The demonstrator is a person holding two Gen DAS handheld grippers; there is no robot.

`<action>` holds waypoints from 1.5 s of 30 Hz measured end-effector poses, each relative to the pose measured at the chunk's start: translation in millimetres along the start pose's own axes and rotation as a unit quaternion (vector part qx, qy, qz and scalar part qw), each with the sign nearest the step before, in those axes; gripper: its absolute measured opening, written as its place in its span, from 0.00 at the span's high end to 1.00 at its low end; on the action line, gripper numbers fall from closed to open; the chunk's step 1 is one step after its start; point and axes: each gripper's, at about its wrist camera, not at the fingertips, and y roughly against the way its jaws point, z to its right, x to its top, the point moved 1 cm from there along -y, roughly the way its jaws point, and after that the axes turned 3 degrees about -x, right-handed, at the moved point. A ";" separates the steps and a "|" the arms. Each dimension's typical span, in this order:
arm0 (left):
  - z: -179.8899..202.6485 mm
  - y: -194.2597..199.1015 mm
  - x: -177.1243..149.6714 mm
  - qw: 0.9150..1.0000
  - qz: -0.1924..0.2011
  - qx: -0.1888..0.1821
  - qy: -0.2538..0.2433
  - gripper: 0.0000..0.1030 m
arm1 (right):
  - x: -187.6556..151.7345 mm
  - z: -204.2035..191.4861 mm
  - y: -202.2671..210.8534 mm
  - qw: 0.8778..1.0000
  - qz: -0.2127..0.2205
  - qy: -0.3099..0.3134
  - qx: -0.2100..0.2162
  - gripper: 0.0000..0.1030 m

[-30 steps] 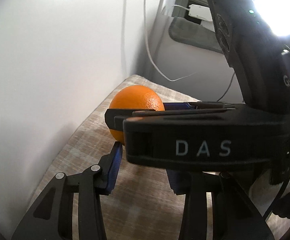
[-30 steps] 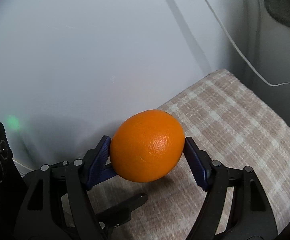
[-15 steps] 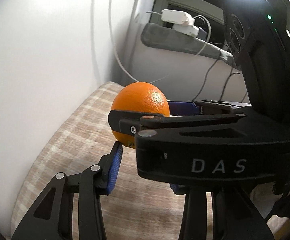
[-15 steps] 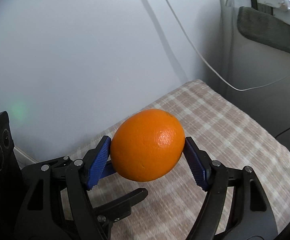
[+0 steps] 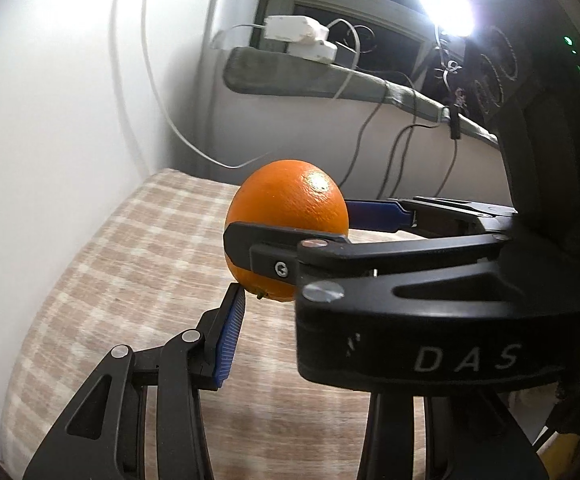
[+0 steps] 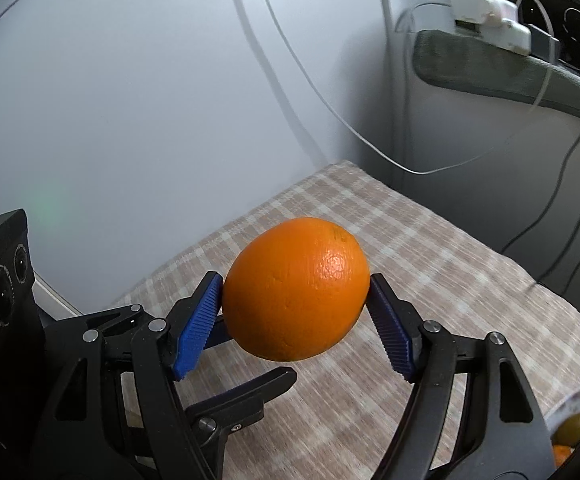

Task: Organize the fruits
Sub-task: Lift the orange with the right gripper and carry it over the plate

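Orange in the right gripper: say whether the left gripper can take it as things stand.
Probably not. The right gripper is shut on the orange and its frame lies across the left gripper, whose narrow opening sits below the fruit.

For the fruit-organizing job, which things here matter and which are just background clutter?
Part of the job:
- orange, held off the checked cloth
- right gripper, shut on the orange
- left gripper, nothing in it
- bowl with fruit at the frame edge

Just lying about:
- white power adapters on the ledge
- hanging cables
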 end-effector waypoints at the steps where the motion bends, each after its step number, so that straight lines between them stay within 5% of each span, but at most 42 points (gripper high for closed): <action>1: 4.2 -0.9 0.1 1.000 -0.001 -0.003 -0.003 0.61 | -1.8 1.7 7.5 1.000 0.001 -0.003 -0.002 0.26; 27: 120.4 -42.3 -3.8 0.990 -0.050 -0.114 -0.072 0.61 | -58.3 106.3 89.4 0.992 0.011 -0.102 -0.076 0.27; 45: 164.3 -70.3 -5.4 0.982 -0.083 -0.139 -0.098 0.61 | -82.3 154.8 111.4 0.984 -0.009 -0.155 -0.090 0.27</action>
